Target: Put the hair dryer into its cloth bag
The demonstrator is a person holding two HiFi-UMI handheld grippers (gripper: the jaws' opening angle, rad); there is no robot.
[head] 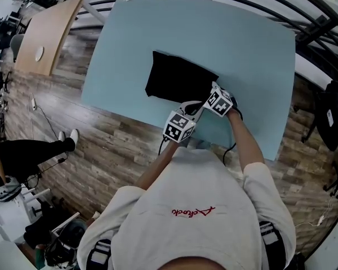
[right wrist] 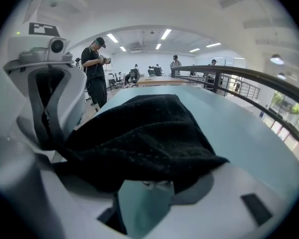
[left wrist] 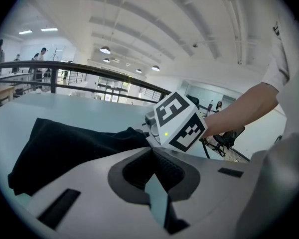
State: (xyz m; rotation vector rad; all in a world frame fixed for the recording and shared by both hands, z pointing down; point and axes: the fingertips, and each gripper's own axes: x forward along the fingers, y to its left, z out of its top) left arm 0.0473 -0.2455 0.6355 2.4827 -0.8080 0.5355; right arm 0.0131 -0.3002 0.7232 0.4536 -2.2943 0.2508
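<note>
- Cloth bag (head: 177, 80) lies dark and rumpled on the blue table (head: 225, 44). Both my grippers sit at its near-right edge, close together.
- Hair dryer: no view shows it. No body, nozzle or cord is outside the bag that I can identify.
- From the right gripper view the bag (right wrist: 144, 138) humps up rather than lying flat, so my guess is the dryer is already inside. That's a judgement, not something I can see.
- Left gripper (left wrist: 150, 151): fingers fully together. The black cloth (left wrist: 74, 143) runs right up to the tips, and I can't tell whether a hem is nipped between them.
- Right gripper (right wrist: 142, 193): fingers spread wide, with the bag's mound draped across the gap. I see no clear clamp on it.
- Progress: late stage, if the dryer really is inside.
- Left to do, probably: tuck anything that sticks out, close the mouth, let go.
</note>
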